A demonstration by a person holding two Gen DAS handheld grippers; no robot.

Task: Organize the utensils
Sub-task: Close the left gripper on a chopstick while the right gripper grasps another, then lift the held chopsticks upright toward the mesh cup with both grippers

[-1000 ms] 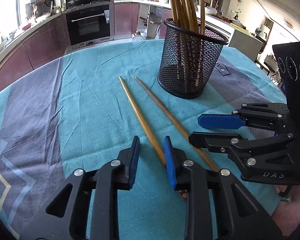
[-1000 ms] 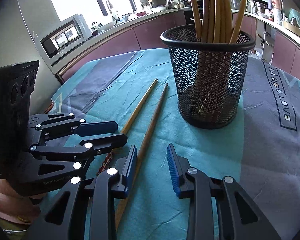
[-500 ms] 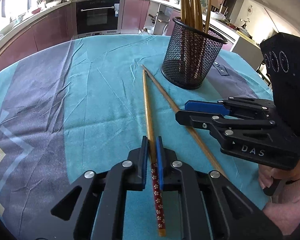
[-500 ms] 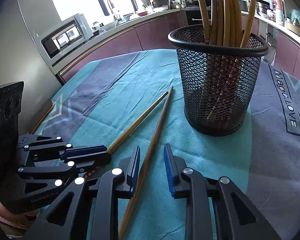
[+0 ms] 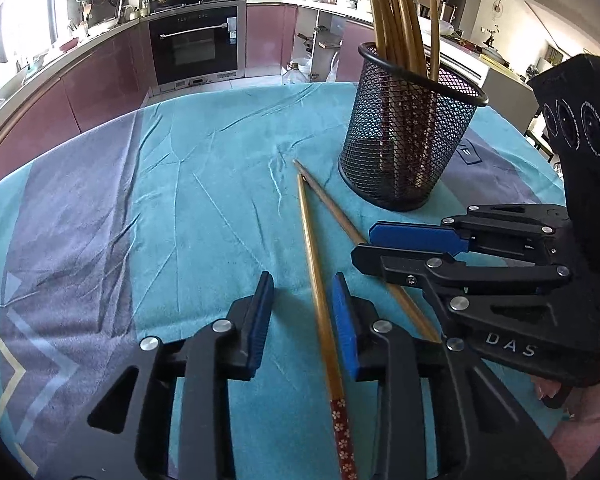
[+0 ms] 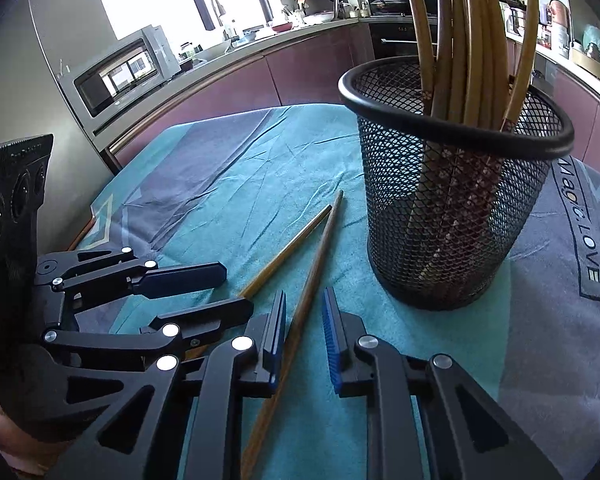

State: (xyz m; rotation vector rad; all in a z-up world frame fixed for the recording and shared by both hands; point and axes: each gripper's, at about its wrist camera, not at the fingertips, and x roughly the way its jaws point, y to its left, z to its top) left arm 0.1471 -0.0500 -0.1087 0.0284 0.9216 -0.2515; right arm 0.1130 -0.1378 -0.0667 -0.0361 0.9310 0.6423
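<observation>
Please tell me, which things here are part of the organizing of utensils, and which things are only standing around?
Part of the job:
- two loose wooden chopsticks lying on the cloth
- black wire-mesh holder with chopsticks standing in it
- left gripper, jaws opening
- right gripper, jaws closing

Just around:
- teal and grey tablecloth
- black built-in oven
- silver microwave

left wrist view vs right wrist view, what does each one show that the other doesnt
Only the left wrist view shows the red flowered end of a chopstick and the left gripper opening around it, pads clear. Only the right wrist view shows the microwave and the right gripper closing around the other chopstick, not yet pressing. Both show the mesh holder and teal tablecloth.
</observation>
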